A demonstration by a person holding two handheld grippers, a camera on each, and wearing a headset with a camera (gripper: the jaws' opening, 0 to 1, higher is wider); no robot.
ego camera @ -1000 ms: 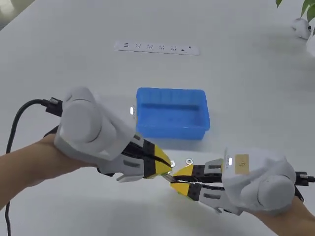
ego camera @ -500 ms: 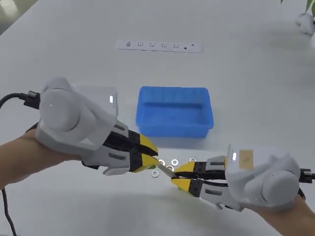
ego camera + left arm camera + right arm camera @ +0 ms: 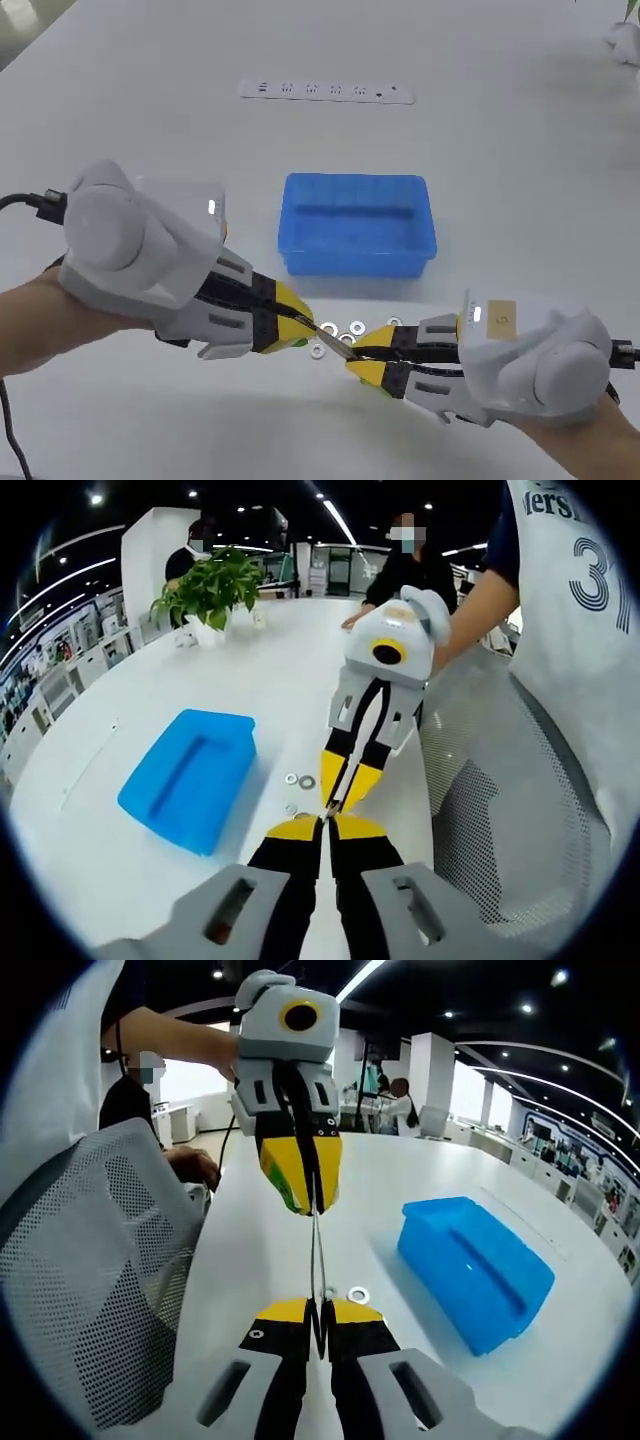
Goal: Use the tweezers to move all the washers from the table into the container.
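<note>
Washers [image 3: 357,327] come first: where do they lie, the listener asks.

Describer: Several small metal rings lie loose on the white table [image 3: 500,150], low in the centre of the head view. They sit just in front of the blue container [image 3: 355,262], right beside the tips of the two grippers.

Listener: And the tweezers?

Describer: The tweezers [image 3: 335,343] show as a thin metal sliver slanting down to the right. It bridges the short gap between the two grippers, among the washers. In the right gripper view it runs straight up the middle of the frame, from that gripper's own jaws to the tips of the other.

Listener: How do the grippers stand?

Describer: The right gripper [image 3: 352,360] reaches in from the lower right of the head view with its yellow jaws clamped on the tweezers. The left gripper [image 3: 300,325] reaches in from the left with its jaws pressed together. The far end of the tweezers meets its tips, but the describer cannot tell whether it is pinched there.

Listener: How near are the washers?

Describer: In the right gripper view, one lies just right of the tweezers. In the left gripper view, three sit just left of the meeting tips, between them and the container.
</note>
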